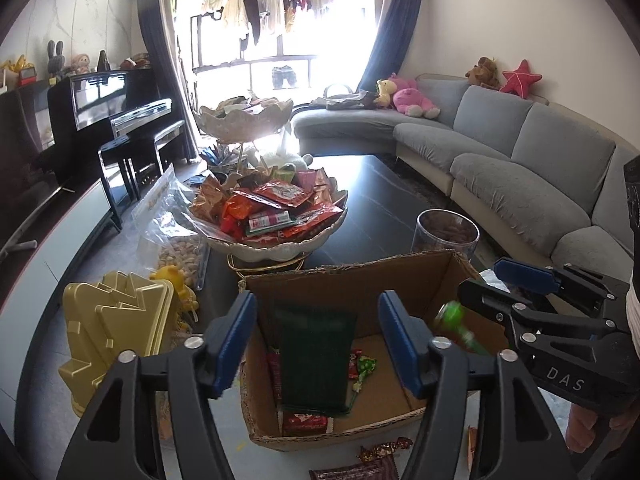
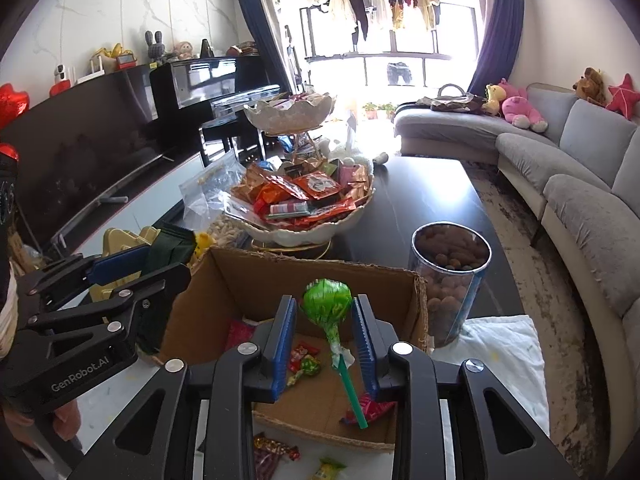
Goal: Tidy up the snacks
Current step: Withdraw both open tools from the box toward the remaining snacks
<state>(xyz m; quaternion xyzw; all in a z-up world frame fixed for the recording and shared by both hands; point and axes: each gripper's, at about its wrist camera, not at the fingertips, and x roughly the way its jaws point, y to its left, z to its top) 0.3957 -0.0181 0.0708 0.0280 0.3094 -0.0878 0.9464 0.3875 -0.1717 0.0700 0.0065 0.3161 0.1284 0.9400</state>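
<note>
1. Both grippers hang over the open cardboard box (image 1: 360, 276) on the table (image 1: 384, 196), pointing down into it.
2. Left gripper (image 1: 316, 340): fingers spread well apart, with a dark green packet (image 1: 316, 356) standing upright between them, clear of both pads as far as I can see.
3. Right gripper (image 2: 325, 336): fingers partly open, and a green lollipop (image 2: 327, 299) sits in the gap between the blue pads, stick angling down toward the box floor. Looks loose, not pinched.
4. Under the fingers, on the box floor: a few small wrapped candies (image 2: 305, 364).
5. Beyond the fingers: a white bowl stand piled with snack packets (image 2: 308, 196); to the right, a clear jar of brown nuts (image 2: 450, 276).
</note>
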